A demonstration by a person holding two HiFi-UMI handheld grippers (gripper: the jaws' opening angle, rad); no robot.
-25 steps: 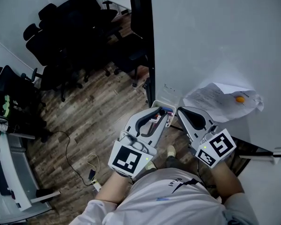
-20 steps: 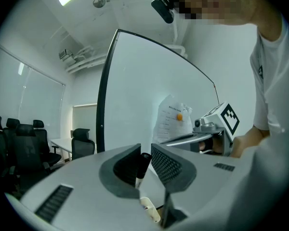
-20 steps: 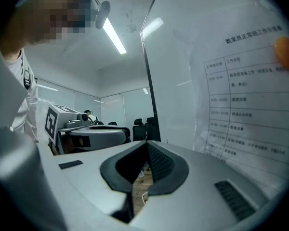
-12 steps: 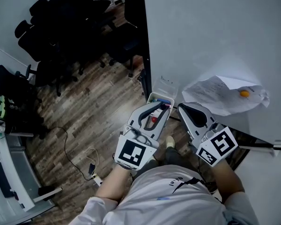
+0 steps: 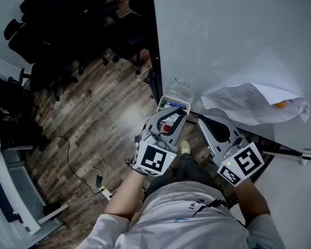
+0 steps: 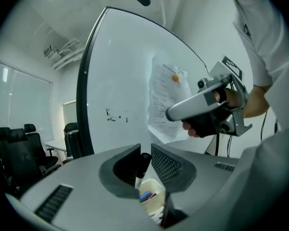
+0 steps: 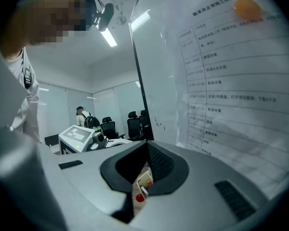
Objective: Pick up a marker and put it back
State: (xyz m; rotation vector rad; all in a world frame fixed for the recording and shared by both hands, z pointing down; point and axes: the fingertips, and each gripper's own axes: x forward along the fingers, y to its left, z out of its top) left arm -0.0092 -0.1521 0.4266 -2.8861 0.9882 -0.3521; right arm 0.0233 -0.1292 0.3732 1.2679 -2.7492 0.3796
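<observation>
Now clamps left tool [image 5: 174,116] on marker [image 6: 142,163] over pen box [image 5: 164,101], with right tool [image 7: 147,147] beside it, jaws together and empty.

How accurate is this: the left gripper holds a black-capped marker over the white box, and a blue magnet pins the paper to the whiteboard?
No: the magnet is orange, not blue, as the right gripper view shows. The left gripper does hold the black-capped marker over the white box, and it pins the paper to the whiteboard.

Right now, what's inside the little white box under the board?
A blue marker end and a red one show in the white box. The left claw, gripping a black-capped marker, covers the rest.
</observation>
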